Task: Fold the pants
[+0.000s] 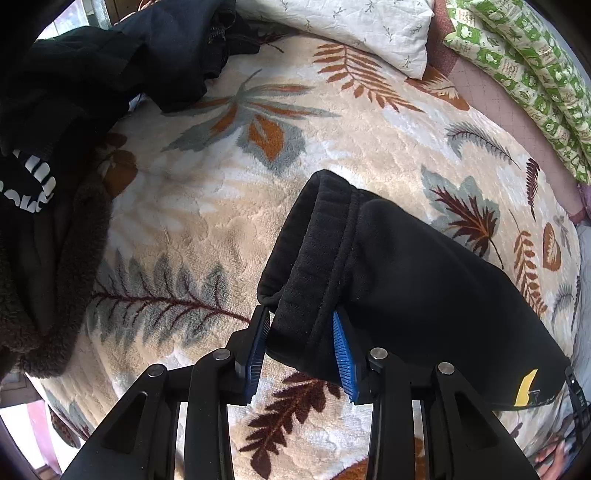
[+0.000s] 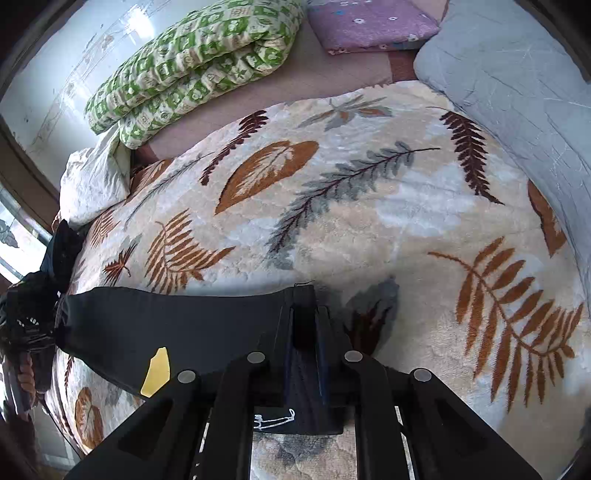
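The black pants [image 1: 424,280] lie across a leaf-patterned plush blanket [image 1: 192,206]. Their thick ribbed band stands bunched between the blue pads [image 1: 341,350] of my left gripper [image 1: 301,332], which presses on it from both sides. From there the cloth runs off to the right, down to a yellow patch [image 1: 526,387]. In the right wrist view the pants [image 2: 166,325] stretch to the left as a taut dark strip with the yellow patch [image 2: 157,373]. My right gripper [image 2: 304,310] is shut on a narrow fold at their edge.
A heap of dark clothes [image 1: 85,85] with white lettering and a brown fleece [image 1: 55,295] fill the left side. A white pillow [image 1: 351,29], a green folded quilt [image 2: 192,66], a purple folded cloth [image 2: 369,22] and a pale blue cover [image 2: 517,96] border the blanket [image 2: 351,221].
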Motion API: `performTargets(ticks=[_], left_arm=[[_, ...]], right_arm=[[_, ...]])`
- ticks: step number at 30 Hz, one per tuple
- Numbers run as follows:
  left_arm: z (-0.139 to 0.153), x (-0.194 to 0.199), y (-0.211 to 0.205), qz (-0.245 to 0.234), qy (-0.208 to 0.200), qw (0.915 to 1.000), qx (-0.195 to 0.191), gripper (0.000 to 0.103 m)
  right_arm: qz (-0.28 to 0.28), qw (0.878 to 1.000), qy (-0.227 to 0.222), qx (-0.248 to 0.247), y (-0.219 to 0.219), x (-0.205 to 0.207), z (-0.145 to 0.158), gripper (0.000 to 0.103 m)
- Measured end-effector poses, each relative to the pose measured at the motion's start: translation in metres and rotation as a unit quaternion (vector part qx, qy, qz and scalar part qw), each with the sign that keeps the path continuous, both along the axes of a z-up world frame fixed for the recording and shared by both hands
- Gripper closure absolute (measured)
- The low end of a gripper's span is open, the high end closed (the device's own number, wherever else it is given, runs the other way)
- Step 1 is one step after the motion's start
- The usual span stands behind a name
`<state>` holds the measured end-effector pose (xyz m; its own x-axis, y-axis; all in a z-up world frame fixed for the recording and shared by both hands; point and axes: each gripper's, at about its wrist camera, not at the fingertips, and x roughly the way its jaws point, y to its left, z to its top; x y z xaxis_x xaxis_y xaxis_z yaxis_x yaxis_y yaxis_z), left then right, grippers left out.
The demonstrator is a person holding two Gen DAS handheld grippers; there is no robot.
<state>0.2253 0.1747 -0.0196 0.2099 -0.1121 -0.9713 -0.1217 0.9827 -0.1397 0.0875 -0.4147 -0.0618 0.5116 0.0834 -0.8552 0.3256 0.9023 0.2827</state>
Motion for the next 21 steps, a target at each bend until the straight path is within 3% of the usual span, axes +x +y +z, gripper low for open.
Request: performTargets(ticks=[3,5,7,9,13,14,17,21], left_arm=[[-0.01,-0.004,0.003,-0.003,0.006,1.0,-0.002,0.068],[-0.006,-0.007,0.004,-0.011,-0.001,0.9999,-0.002,0.066],[0.004,-0.011,0.006,-0.03,-0.005,0.9995,0.001,0.065],[0.022,-0.016,0.011,-0.045,-0.018,0.9988,0.0,0.055],[0.062,-0.014,0.022,-0.045,-0.074,0.996,0.025,0.043],[0.069,-0.01,0.022,-0.044,-0.085,0.9947,0.036,0.036],[0.075,0.009,0.024,-0.031,-0.088,0.9945,0.048,0.032],[0.051,0.035,0.016,-0.045,-0.035,0.998,0.028,0.032]], right_arm=[[-0.001,0.999,0.033,-0.033,-0.001,0.002,-0.017,0.093],[-0.015,0.999,0.039,-0.018,-0.006,-0.003,-0.027,0.088],[-0.028,0.999,0.027,-0.005,-0.011,-0.012,-0.025,0.088],[-0.023,1.0,0.002,0.01,-0.011,-0.016,-0.011,0.086],[0.033,0.998,-0.04,0.035,0.018,0.001,0.025,0.06],[0.052,0.996,-0.048,0.045,0.03,0.009,0.031,0.056],[0.11,0.989,-0.055,0.082,0.07,0.039,0.04,0.054],[0.164,0.978,-0.04,0.122,0.125,0.086,0.031,0.054]])
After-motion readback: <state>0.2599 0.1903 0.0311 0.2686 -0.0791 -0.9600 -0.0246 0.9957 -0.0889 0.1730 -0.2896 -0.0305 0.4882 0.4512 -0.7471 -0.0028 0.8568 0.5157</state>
